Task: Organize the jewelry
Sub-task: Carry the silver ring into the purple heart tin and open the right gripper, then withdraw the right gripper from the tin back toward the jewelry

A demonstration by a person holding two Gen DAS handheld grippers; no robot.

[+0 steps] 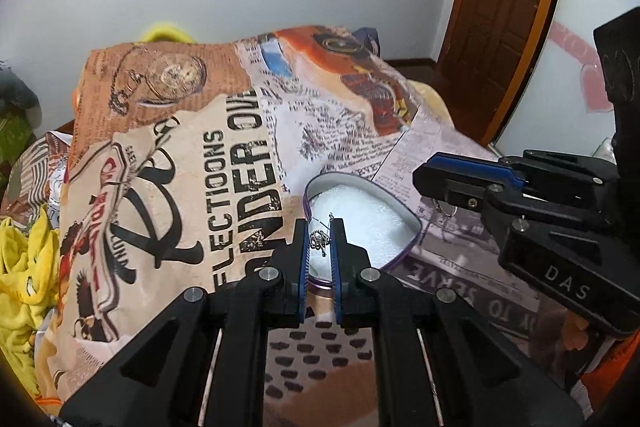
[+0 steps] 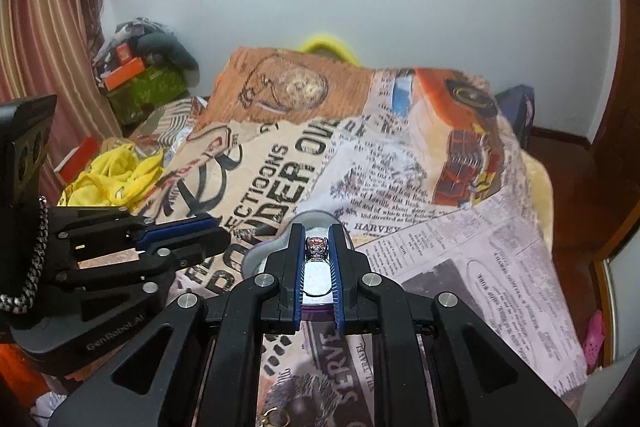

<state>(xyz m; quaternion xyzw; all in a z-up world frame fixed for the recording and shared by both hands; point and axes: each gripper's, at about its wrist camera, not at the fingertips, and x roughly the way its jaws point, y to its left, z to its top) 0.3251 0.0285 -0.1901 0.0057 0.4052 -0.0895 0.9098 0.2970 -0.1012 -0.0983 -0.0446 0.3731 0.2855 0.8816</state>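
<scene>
Left gripper (image 1: 320,241) pinched on tangled silver chain (image 1: 319,239), held over white padding of heart-shaped purple box (image 1: 414,239). Right gripper (image 2: 317,247) clamped on pink-stone ring (image 2: 317,246), also above box, which sits on newspaper-print blanket (image 1: 224,155) on bed.

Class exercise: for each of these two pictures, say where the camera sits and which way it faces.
Left wrist: rides the left gripper, facing forward over the white-padded purple-rimmed jewelry tin; its fingers pinch a tangled silver chain; the right gripper shows at right.
Right wrist: rides the right gripper, pinching a pink-stoned ring; the left gripper shows at left.
Shared: tin, newspaper-print blanket.
</scene>
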